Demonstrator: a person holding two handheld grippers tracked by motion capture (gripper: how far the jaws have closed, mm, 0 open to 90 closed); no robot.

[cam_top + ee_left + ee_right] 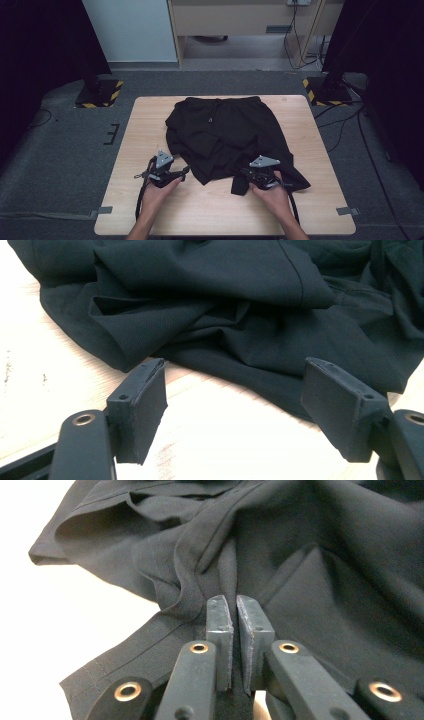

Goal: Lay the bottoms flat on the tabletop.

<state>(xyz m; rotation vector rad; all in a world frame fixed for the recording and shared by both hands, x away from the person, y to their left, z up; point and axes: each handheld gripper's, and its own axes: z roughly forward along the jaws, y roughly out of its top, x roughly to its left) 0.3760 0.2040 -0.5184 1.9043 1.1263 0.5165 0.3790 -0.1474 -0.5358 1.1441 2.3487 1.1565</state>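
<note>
Shorts [227,135], black and rumpled, lie across the middle of the light wooden surface [145,130], waistband toward the far edge and both leg openings toward the person. In the high view the garment's length runs from far to near, while the two hems spread sideways along the near side, one in front of each hand.

At the right leg hem, the right gripper [235,625] has its fingers [220,630] pressed together on a ridge of black cloth; in the right gripper view a fold rises straight up from between the pads, so that side looks secured. In the high view this gripper [252,176] sits on the cloth's near right corner.

On the other side, the left gripper [235,405] has its fingers [142,410] wide apart with bare wood between them. The left leg's hem edge lies just beyond the fingertips, slanting across the left gripper view from upper left down to the right, close to the left pad but, as far as I can tell, not touching it. Seen from above, that gripper [186,171] rests just beside the hem at the near left.

My reading is that the coming move turns on this gap: the left fingers need to slide forward so the hem passes between them before they close.
</note>
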